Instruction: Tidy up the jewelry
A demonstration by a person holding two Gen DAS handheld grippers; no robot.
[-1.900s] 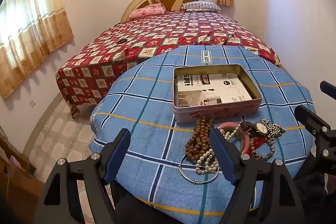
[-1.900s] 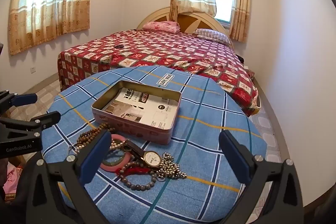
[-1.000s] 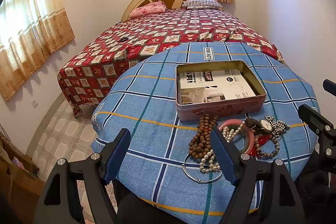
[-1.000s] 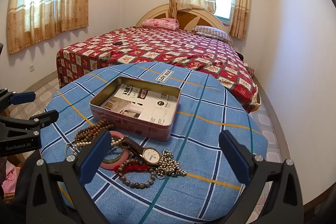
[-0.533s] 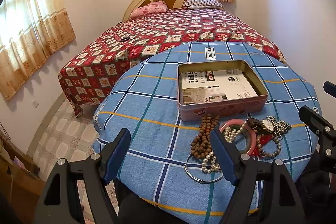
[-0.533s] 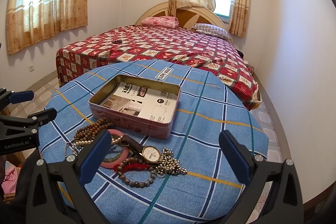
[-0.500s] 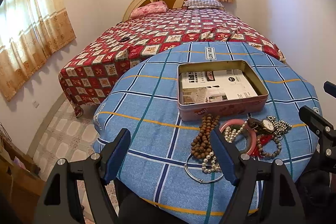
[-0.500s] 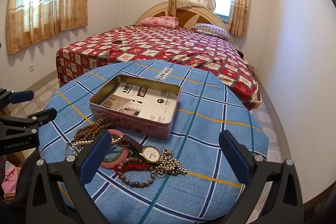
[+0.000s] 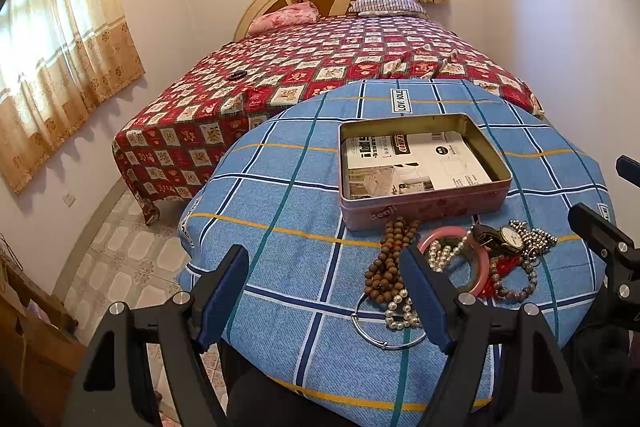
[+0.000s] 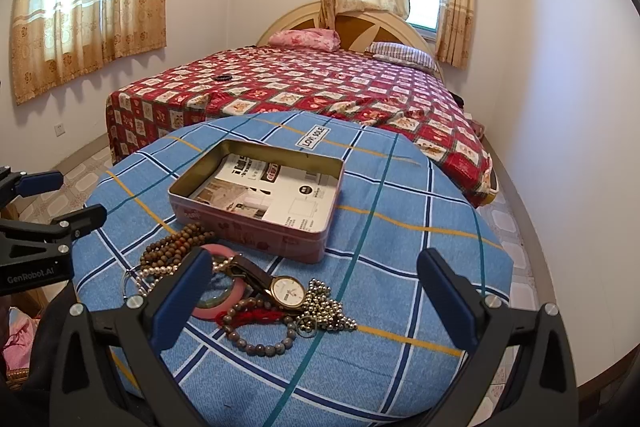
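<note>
A pile of jewelry lies on a round table with a blue checked cloth point(image 9: 280, 195), just in front of an open pink tin point(image 9: 424, 203) point(image 10: 256, 223) lined with printed paper. The pile holds a brown wooden bead string point(image 9: 386, 259) point(image 10: 176, 241), a pearl strand point(image 9: 398, 305), a pink bangle point(image 9: 480, 267) point(image 10: 208, 309), a wristwatch point(image 9: 508, 237) point(image 10: 286, 287), a silver ball chain point(image 10: 326, 313), a grey bead bracelet with red cord point(image 10: 260, 345) and a thin metal ring point(image 9: 384, 341). My left gripper point(image 9: 324, 291) hangs open above the near left of the pile. My right gripper point(image 10: 316, 299) stands open over the watch, holding nothing.
Behind the table stands a bed with a red patterned cover point(image 9: 320, 67) point(image 10: 304, 83) and two pillows. Curtained windows line the left and far walls. A tiled floor point(image 9: 128, 247) lies left of the table. A white wall point(image 10: 568, 147) runs close on the right.
Both grippers have drifted slightly toward the table, so the tin and jewelry sit a little closer in view. Nothing on the table has moved, and both stay open.
</note>
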